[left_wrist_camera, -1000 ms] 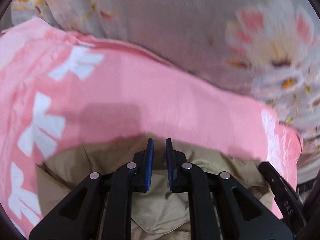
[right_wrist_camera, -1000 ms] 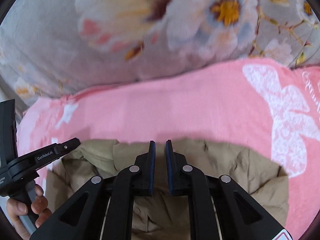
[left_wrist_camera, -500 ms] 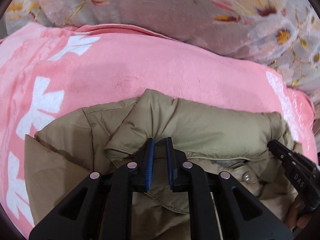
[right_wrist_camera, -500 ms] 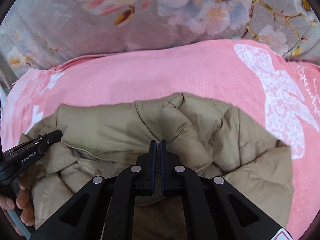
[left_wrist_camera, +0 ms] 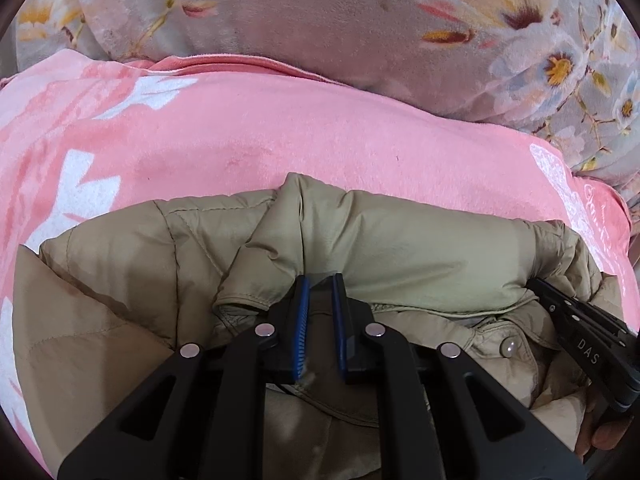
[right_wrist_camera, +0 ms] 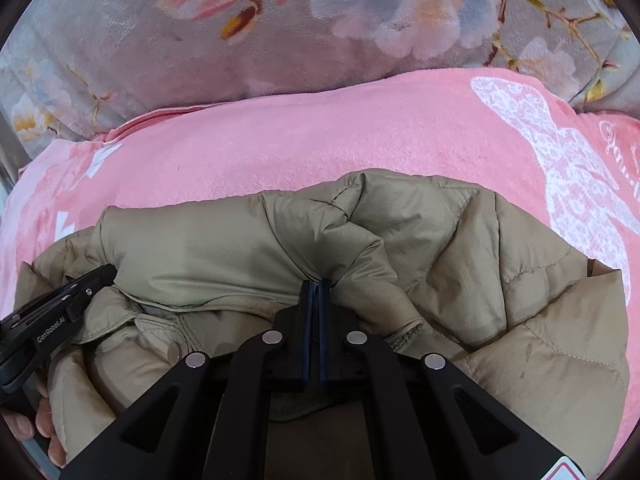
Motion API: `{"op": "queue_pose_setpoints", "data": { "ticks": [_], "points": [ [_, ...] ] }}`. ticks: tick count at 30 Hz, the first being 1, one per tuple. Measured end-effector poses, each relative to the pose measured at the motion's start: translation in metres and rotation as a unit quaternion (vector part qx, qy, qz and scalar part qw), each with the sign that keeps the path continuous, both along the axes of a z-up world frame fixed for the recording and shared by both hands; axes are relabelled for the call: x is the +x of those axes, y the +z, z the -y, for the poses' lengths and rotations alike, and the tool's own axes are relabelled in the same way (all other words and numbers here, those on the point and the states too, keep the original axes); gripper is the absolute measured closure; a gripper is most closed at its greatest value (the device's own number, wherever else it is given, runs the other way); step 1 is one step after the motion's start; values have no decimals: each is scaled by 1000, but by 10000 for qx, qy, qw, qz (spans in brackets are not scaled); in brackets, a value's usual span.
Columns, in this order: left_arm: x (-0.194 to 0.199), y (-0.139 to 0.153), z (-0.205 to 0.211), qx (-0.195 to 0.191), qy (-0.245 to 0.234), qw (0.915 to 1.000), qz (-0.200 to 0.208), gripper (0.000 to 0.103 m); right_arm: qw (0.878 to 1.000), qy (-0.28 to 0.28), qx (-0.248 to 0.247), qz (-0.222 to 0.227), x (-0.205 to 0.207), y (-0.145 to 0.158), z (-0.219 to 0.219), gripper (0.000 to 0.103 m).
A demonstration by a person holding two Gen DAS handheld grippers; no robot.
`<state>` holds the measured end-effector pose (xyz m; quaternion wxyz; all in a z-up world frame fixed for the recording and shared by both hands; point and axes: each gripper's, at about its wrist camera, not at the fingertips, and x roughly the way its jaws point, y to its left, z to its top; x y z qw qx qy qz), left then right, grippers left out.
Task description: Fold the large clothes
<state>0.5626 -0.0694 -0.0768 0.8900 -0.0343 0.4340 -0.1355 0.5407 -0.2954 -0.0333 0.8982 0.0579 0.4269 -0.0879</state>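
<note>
A khaki puffer jacket lies bunched on a pink blanket, its collar roll across the middle and a snap button at the right. My left gripper has its jaws slightly apart at the collar's left end, with a fold of jacket fabric between the pads. In the right wrist view the jacket fills the lower half. My right gripper is shut on a fold of the collar. Each gripper shows at the edge of the other's view: the right one, the left one.
The pink blanket with white butterfly prints covers the surface. Behind it lies a grey floral blanket, also in the right wrist view. A hand holds the left gripper's handle.
Both grippers have come down from above the blanket onto the jacket's collar. The right gripper closed on the fabric. The view has settled lower over the jacket.
</note>
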Motion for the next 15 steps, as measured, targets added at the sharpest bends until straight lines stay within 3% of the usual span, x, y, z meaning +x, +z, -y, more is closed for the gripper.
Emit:
{"op": "queue_pose_setpoints", "data": {
  "ticks": [15],
  "points": [
    [-2,-2,9,363,23,9992,156,93,9996,24,-277,-21,2,-3,-5,103]
  ]
}}
